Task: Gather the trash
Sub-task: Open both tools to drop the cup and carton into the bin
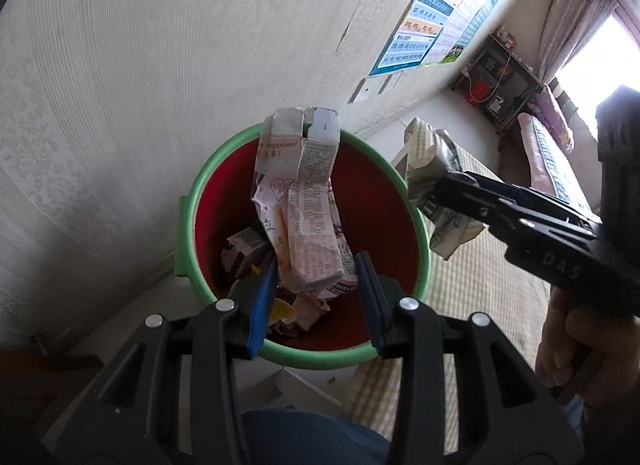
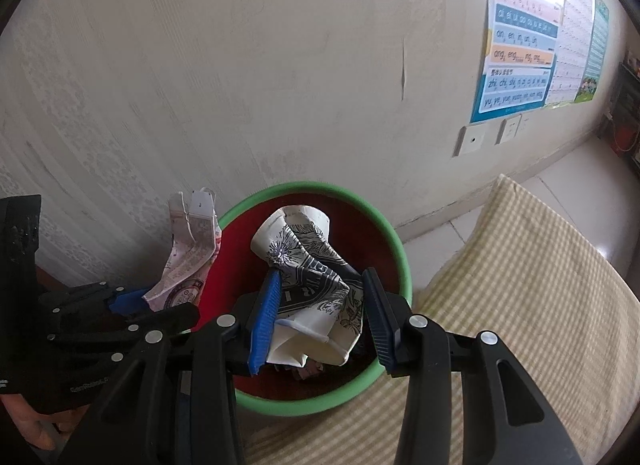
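The left hand-held gripper [image 1: 316,285] is clamped on a crumpled pink-and-white printed carton [image 1: 310,201], which hangs over the open mouth of a red waste bin with a green rim [image 1: 188,225]. The bin stands on the floor against a pale patterned wall [image 1: 140,85], and crumpled paper scraps [image 1: 296,313] already lie in its bottom. The right hand-held gripper [image 2: 320,305] is clamped on a crushed white paper cup with black print [image 2: 308,277], held above the same bin [image 2: 400,257], just beside the carton [image 2: 188,249]. A striped yellow mat [image 2: 520,285] covers the floor to the right of the bin, and an alphabet poster [image 2: 520,45] hangs on the wall above.
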A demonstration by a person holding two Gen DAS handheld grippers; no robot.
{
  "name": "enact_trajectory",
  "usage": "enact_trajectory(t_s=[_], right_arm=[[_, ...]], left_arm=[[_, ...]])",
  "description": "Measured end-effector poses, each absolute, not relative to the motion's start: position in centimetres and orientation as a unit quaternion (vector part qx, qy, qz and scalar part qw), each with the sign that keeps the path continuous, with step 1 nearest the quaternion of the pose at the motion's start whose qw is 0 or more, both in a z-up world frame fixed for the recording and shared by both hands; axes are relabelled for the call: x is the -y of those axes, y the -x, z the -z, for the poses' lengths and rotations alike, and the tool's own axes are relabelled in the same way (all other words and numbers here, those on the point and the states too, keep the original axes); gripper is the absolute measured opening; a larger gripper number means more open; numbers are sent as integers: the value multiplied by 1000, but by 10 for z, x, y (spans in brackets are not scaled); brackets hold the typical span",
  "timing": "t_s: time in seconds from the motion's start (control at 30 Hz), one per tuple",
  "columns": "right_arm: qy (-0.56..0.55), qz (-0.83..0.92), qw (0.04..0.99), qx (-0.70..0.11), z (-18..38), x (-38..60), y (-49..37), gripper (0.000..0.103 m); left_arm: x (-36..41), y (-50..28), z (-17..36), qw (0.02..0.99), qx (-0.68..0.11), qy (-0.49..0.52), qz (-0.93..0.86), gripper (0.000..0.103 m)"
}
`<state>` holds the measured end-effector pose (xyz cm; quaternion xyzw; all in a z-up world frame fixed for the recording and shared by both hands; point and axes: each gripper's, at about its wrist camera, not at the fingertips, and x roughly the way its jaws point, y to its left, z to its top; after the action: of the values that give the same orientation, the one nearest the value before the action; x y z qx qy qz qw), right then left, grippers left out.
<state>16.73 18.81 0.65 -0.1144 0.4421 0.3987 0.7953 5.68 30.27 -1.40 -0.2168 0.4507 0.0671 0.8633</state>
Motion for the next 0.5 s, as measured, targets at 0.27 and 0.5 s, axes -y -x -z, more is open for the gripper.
enact_trajectory(t_s=[0.27,0.5], right_arm=[[114,-400,788,-453,5,-199,-172,44],[96,-393,797,-448,-6,-188,-173,62]], left_arm=[[-312,-60,30,855,-463,224,-63,39],[-307,-56,34,853,-468,220,-66,73]])
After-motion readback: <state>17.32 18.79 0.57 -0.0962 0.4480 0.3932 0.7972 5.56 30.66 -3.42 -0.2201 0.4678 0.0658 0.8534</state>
